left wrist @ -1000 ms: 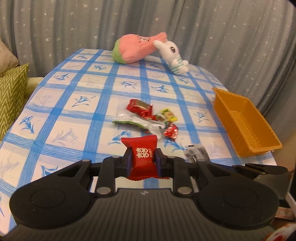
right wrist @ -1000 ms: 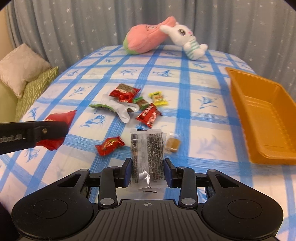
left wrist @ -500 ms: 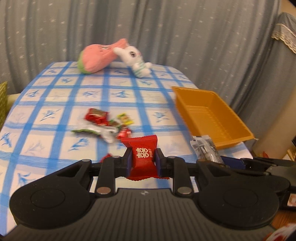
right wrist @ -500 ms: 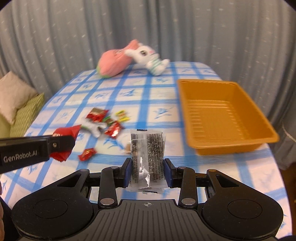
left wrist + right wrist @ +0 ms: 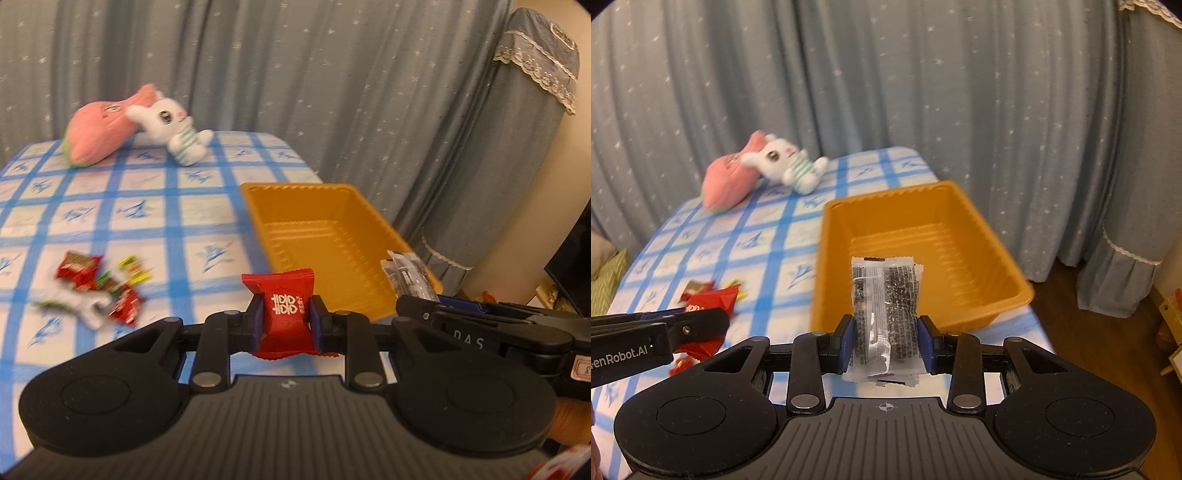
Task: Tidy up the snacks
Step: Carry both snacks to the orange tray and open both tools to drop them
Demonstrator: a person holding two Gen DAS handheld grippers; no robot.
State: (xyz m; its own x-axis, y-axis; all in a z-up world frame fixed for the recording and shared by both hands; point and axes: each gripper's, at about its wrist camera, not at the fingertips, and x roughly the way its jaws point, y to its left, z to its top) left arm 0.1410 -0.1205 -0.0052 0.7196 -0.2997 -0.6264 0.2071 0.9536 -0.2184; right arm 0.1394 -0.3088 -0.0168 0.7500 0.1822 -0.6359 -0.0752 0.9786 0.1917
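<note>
Left gripper point(image 5: 286, 324) fingers clamped on red candy point(image 5: 283, 312), right gripper point(image 5: 885, 345) fingers on clear packet point(image 5: 885, 314), beside orange tray point(image 5: 1012, 273) rim.

Both views look forward and downward along their own fingers from above the near table edge. The left wrist view has the tray point(image 5: 332, 236) right of centre and the table point(image 5: 155, 206) at left. The right wrist view faces the tray point(image 5: 916, 236) nearly head-on. They share tray, plush toys point(image 5: 147, 125) point(image 5: 764, 166) and curtain point(image 5: 332, 74) point(image 5: 923, 74).
</note>
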